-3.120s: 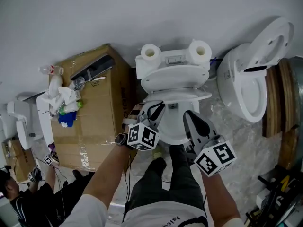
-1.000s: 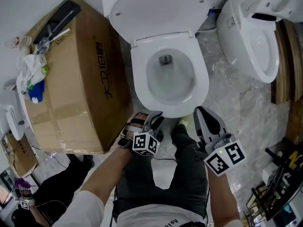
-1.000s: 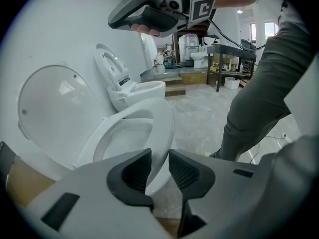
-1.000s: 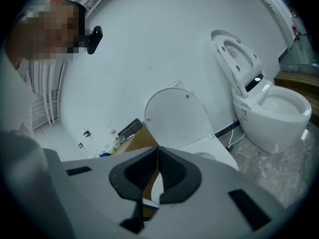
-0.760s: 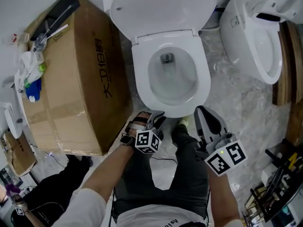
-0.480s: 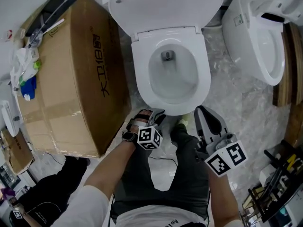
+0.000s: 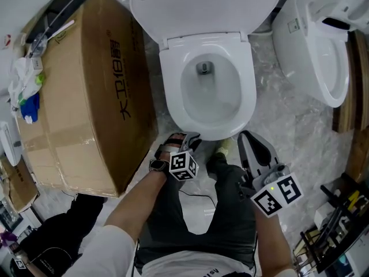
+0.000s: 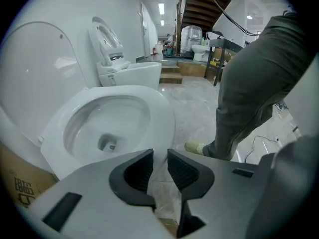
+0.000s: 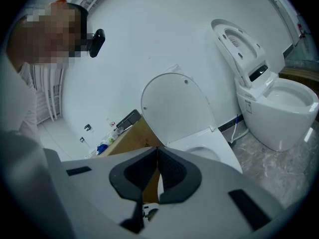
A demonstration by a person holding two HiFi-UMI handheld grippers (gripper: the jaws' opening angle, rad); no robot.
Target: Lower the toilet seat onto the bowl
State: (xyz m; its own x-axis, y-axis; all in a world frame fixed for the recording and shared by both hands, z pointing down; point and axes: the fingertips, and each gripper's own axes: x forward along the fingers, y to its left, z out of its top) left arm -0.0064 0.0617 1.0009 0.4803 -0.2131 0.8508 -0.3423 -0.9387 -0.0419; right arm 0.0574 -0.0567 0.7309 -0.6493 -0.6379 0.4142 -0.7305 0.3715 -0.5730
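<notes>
The white toilet stands in the head view with its lid (image 7: 202, 4) raised against the wall. The seat ring (image 7: 170, 91) looks to lie flat around the bowl (image 7: 210, 94). My left gripper (image 7: 190, 138) hangs just short of the bowl's front edge. Its jaws are closing, with a narrow gap and nothing between them (image 8: 160, 156). To the right of the bowl's front is my right gripper (image 7: 245, 136). It points at the lid (image 9: 174, 108) with its tips touching and empty (image 9: 158, 151).
A large cardboard box (image 7: 81, 97) with clutter on top stands tight against the toilet's left side. A second toilet (image 7: 314, 45) with its lid up is at the right, with wooden boards (image 7: 346, 79) behind it. The person's legs (image 7: 213, 206) are below the bowl.
Three seconds ago both grippers were over the toilet's front; now they are back by the person's knees. In the last second the left gripper has drifted slightly right.
</notes>
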